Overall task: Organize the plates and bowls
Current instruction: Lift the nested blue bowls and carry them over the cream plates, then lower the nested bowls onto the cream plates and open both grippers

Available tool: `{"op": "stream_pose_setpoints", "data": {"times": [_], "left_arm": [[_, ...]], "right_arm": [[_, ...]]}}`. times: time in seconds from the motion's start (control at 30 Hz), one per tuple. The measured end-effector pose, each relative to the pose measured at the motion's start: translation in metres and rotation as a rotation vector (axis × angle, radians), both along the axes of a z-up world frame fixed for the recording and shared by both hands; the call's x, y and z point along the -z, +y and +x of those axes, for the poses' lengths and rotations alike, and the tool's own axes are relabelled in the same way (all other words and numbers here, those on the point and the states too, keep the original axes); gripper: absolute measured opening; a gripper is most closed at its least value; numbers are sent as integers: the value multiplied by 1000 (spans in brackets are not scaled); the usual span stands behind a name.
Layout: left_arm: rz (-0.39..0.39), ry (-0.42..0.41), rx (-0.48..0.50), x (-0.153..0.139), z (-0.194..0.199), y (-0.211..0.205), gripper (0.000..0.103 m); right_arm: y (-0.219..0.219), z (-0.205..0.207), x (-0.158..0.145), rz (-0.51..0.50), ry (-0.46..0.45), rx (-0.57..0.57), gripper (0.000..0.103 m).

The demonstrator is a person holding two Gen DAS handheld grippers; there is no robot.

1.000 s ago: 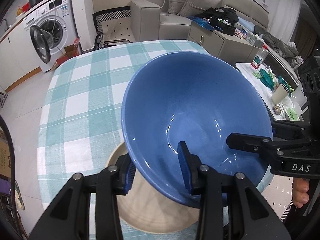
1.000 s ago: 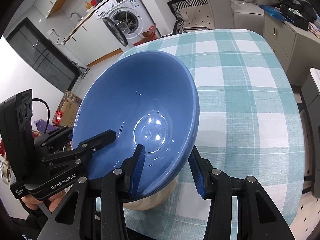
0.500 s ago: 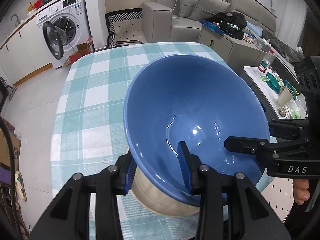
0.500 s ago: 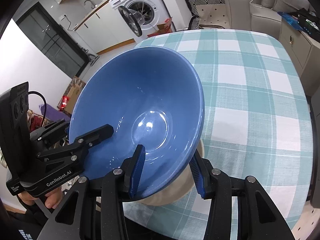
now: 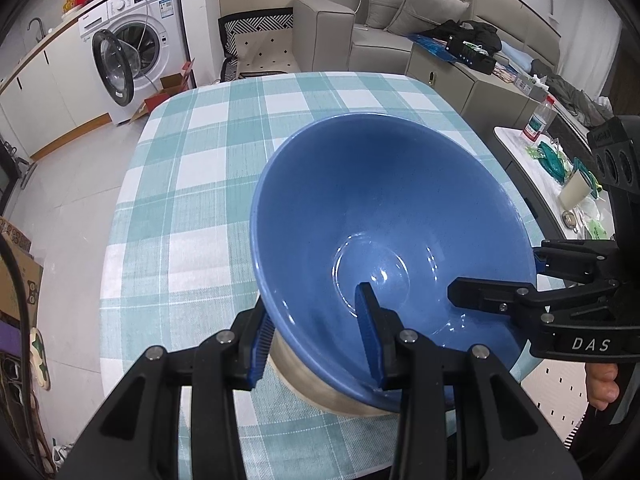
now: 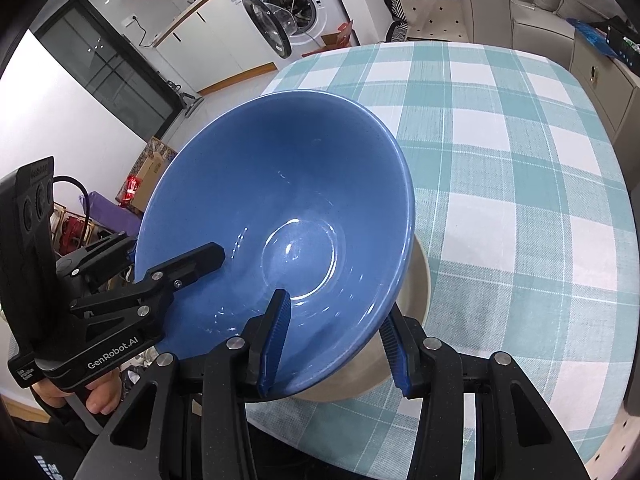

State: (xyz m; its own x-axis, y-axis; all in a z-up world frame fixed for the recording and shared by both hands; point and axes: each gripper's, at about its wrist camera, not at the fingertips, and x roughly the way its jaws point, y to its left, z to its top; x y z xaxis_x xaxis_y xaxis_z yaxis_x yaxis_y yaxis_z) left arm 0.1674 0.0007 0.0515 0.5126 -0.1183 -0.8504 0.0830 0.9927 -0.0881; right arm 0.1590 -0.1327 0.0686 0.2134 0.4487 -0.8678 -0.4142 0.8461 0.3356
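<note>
Now | left claw (image 5: pixel 316 340) clamps blue bowl (image 5: pixel 384 216) rim | right claw (image 6: pixel 334 340) clamps opposite rim | above beige bowl (image 6: pixel 416 288)

Washing machine (image 5: pixel 132 52) door open, grey sofa (image 5: pixel 360 28) behind, pale tiled floor (image 5: pixel 68 184).

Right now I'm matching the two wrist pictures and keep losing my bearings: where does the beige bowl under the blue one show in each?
Left wrist: beige bowl peeks out bottom centre, below the blue bowl.
Right wrist: beige bowl shows lower right of centre.
Shared landmark: the washing machine, top left in both.
</note>
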Motion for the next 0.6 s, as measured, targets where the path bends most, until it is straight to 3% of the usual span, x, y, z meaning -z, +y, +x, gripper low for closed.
{"op": "stream_pose_setpoints", "data": {"times": [0.6], "left_arm": [[-5, 41, 0, 30, -7, -1, 38]], "right_arm": [[3, -4, 24, -35, 38, -11, 46]]}}
